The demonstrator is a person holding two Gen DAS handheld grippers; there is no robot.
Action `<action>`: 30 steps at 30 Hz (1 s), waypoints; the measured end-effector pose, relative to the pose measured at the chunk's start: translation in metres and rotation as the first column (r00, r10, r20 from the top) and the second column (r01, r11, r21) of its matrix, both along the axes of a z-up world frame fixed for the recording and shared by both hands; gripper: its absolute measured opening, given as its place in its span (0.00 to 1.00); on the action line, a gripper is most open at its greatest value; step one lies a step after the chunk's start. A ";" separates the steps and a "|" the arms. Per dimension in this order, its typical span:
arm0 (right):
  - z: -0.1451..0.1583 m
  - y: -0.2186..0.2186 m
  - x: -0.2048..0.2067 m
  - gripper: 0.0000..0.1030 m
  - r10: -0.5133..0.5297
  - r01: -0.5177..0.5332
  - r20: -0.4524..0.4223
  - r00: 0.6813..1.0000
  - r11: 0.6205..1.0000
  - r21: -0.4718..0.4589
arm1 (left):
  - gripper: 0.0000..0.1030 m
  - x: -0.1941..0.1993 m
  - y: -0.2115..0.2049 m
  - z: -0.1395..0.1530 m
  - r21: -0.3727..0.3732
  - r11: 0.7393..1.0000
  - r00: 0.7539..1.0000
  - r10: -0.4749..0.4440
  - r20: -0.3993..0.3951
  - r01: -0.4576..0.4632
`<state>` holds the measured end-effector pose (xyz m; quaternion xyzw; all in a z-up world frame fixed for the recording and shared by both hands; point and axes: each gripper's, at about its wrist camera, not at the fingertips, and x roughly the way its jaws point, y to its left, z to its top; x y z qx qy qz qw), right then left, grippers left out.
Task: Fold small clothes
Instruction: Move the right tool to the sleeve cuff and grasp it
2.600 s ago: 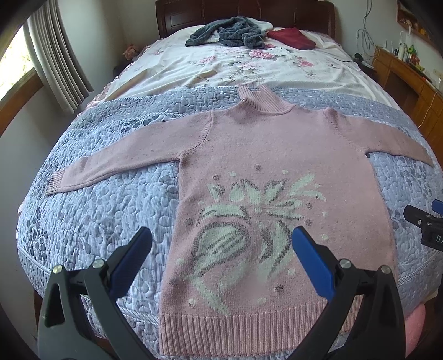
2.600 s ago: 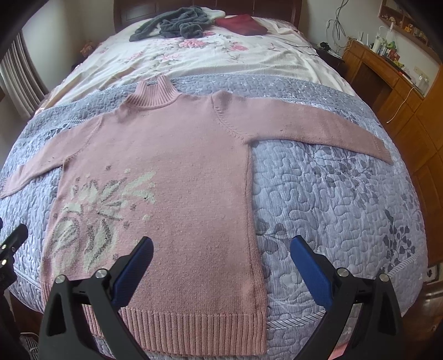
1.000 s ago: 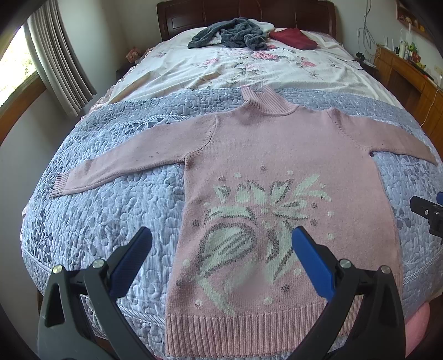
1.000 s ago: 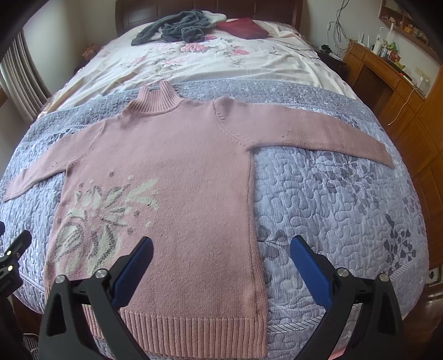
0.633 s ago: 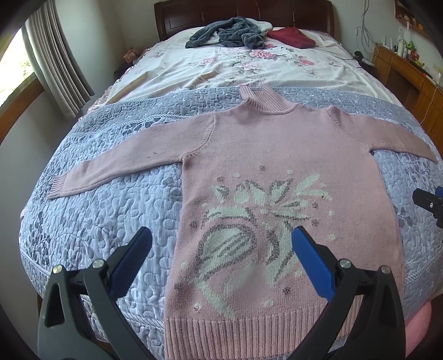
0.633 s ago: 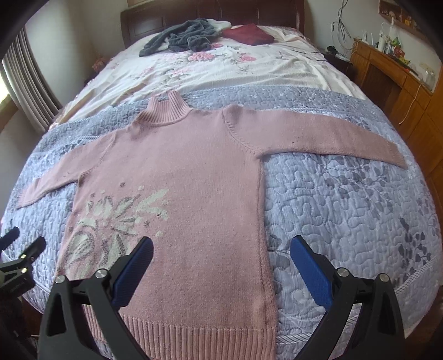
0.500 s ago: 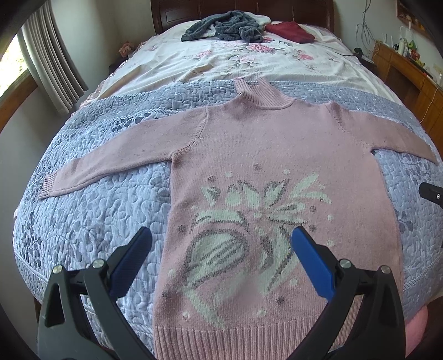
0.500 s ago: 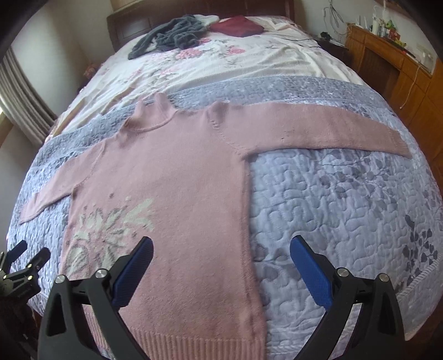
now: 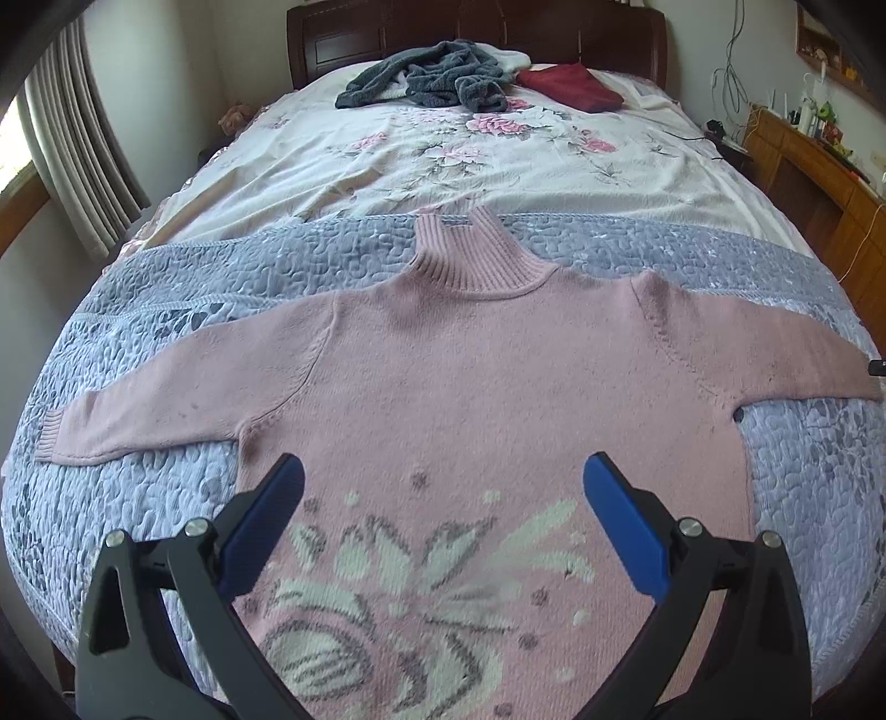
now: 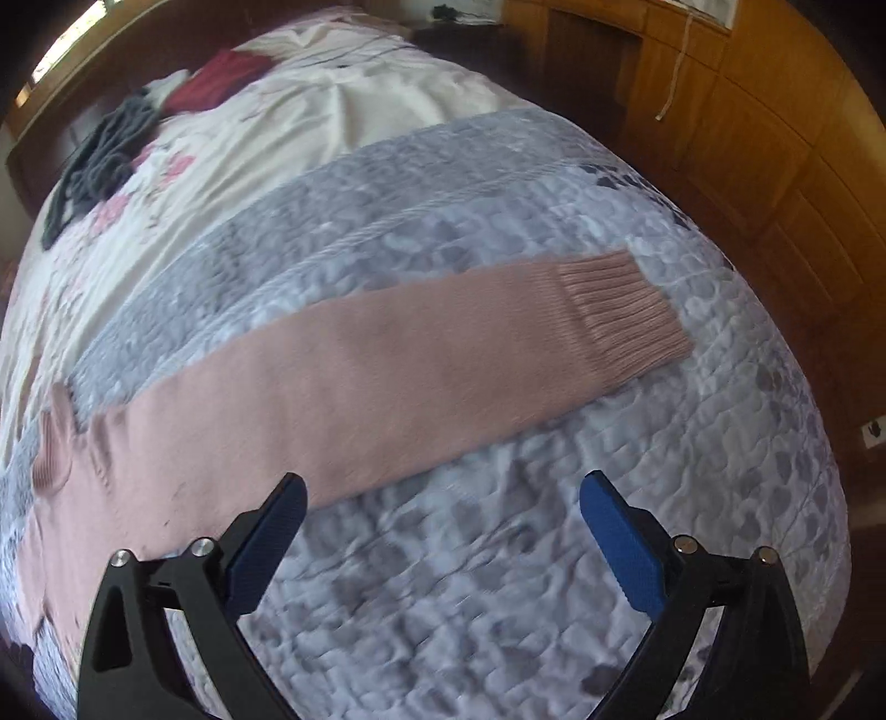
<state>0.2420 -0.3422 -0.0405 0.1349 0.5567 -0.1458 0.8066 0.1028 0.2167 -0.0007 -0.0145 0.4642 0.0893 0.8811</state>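
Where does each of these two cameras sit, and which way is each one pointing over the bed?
Left wrist: sits on the left gripper, over the pink sweater, facing the headboard; only its own open blue-padded fingers show.
Right wrist: sits on the right gripper, tilted toward the sweater's right sleeve and the wooden cabinets; only its own open fingers show.
Shared: the sweater, the grey quilt, and the dark grey clothes near the headboard.

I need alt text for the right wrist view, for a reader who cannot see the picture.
An open right gripper hovers over a grey quilted bedspread, facing one long sleeve of a pink sweater that lies flat, its ribbed cuff near the bed's edge. The picture is tilted and blurred; wooden cabinets stand beyond.
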 end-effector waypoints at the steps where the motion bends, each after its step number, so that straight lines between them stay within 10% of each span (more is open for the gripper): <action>1: -0.003 -0.019 0.007 0.96 -0.023 0.023 -0.008 1.000 1.000 0.000 | 0.97 0.007 -0.004 -0.002 0.002 1.000 1.000 -0.002 -0.002 0.002; 13: -0.052 -0.123 0.041 0.95 -0.050 0.058 -0.058 0.997 0.987 0.149 | 0.97 0.050 -0.044 -0.032 0.020 0.999 0.999 -0.032 -0.038 0.033; 24: -0.058 -0.135 0.031 0.21 -0.068 0.070 -0.017 0.998 0.981 0.183 | 0.97 0.044 -0.035 -0.043 0.033 0.999 0.998 -0.020 -0.065 0.022; 30: -0.035 -0.114 0.028 0.12 -0.029 0.015 0.074 0.997 0.983 0.185 | 0.97 0.039 -0.022 -0.042 0.011 1.000 0.998 0.000 -0.070 0.001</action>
